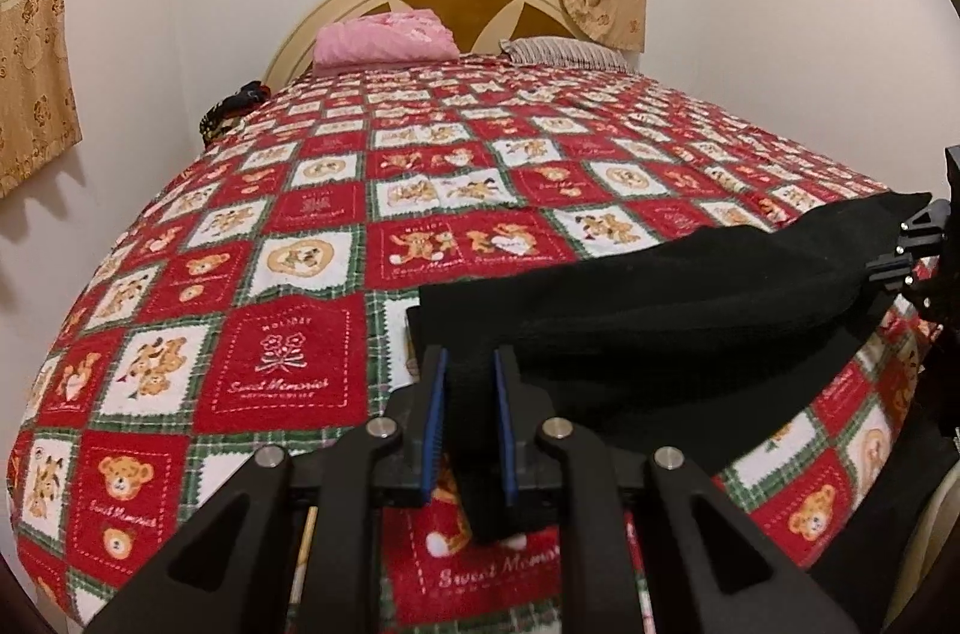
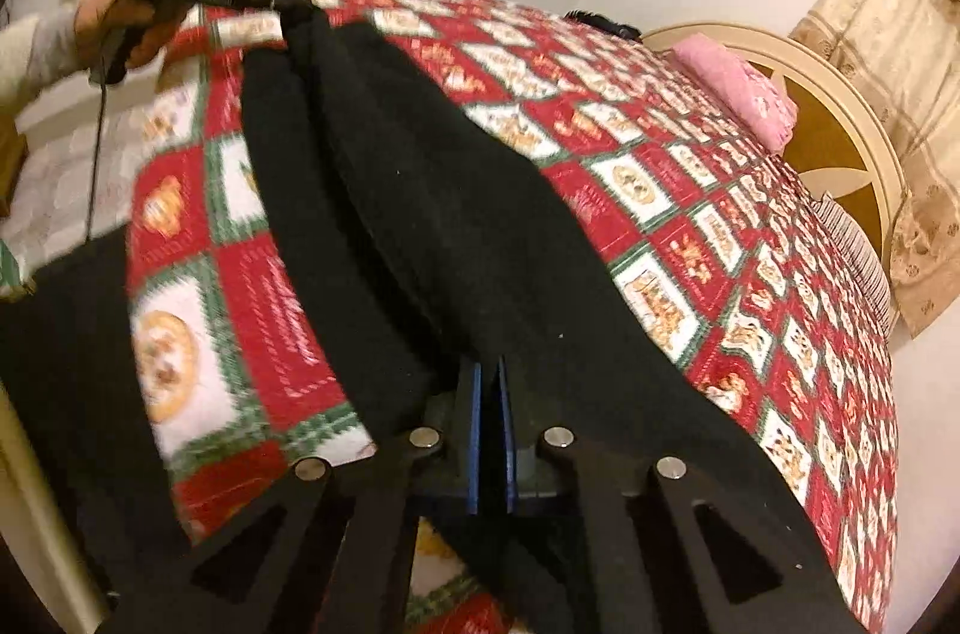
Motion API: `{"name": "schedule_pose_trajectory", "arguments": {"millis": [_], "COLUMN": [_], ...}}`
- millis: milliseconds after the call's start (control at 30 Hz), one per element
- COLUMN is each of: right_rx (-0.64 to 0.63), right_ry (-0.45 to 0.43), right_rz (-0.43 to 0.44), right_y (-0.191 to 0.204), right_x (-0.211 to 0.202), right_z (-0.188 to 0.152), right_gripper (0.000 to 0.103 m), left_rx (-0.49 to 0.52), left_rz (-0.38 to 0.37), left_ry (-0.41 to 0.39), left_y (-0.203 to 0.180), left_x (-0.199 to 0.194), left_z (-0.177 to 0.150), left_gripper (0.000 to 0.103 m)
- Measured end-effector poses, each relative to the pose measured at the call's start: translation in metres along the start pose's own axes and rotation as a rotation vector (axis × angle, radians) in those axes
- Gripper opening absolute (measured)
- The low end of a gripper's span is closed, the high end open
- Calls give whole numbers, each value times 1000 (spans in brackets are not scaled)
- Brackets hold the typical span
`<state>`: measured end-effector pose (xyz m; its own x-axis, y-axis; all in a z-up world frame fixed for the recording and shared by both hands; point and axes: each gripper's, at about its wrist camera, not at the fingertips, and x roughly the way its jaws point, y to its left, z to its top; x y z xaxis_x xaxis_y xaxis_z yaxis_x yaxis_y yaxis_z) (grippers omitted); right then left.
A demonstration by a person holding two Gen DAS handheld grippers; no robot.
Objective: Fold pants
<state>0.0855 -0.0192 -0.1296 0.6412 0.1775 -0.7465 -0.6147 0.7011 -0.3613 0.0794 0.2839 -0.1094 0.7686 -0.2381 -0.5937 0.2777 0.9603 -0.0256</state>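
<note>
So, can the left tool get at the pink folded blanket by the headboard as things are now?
Probably not: the left tool is shut on the black pants, and the pink folded blanket lies far across the red teddy-bear bedspread.

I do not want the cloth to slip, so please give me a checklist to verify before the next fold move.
1. Left gripper shut on black pants: ok.
2. Right gripper shut on the pants: ok.
3. Pants stretched between both grippers: ok.
4. Bedspread ahead free of objects: ok; pink pillow lies far off.
5. Layers aligned at edges: cannot tell.
6. Right view sharp: not ok, blurred.
</note>
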Motion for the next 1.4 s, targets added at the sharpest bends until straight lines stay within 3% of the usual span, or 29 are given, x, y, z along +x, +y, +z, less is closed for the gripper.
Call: {"name": "schedule_pose_trajectory", "arguments": {"millis": [133, 233, 400, 633, 733, 800, 867, 933, 1033, 1167, 1267, 1400], "right_rx": [25, 13, 13, 210, 293, 358, 419, 474, 525, 595, 590, 533], "right_ry": [-11, 33, 82, 49, 16, -1, -26, -46, -48, -32, 13, 28], "right_rz": [33, 46, 74, 173, 171, 171, 173, 166, 164, 217, 271, 266], "right_y": [2, 10, 15, -32, -53, -71, -87, -101, -112, -111, -91, -71], "right_x": [-13, 6, 24, 7, -2, -8, -12, -15, -16, -11, -2, 11], "right_z": [0, -9, -17, -17, -20, -22, -22, -23, -21, -19, -12, 6], "right_gripper": [3, 3, 4, 5, 8, 8, 9, 10, 18, 50, 50, 50], "left_rx": [13, 19, 14, 33, 13, -4, -21, -31, -24, 6, 49, 60], "left_rz": [3, 13, 35, 89, 124, 152, 179, 179, 148, 58, -18, -64], "left_ry": [19, 66, 65, 83, 83, 77, 58, 42, 0, -66, -75, -27], "left_y": [-1, -2, -4, 3, 14, 21, 25, 23, 8, -26, -55, -76], "left_x": [-2, 9, 4, -12, -25, -33, -40, -44, -42, -32, -11, 19], "left_z": [-7, -19, -28, -35, -40, -42, -42, -37, -22, 2, 13, 8], "left_gripper": [17, 17, 21, 27, 30, 43, 50, 51, 51, 57, 57, 57]}}
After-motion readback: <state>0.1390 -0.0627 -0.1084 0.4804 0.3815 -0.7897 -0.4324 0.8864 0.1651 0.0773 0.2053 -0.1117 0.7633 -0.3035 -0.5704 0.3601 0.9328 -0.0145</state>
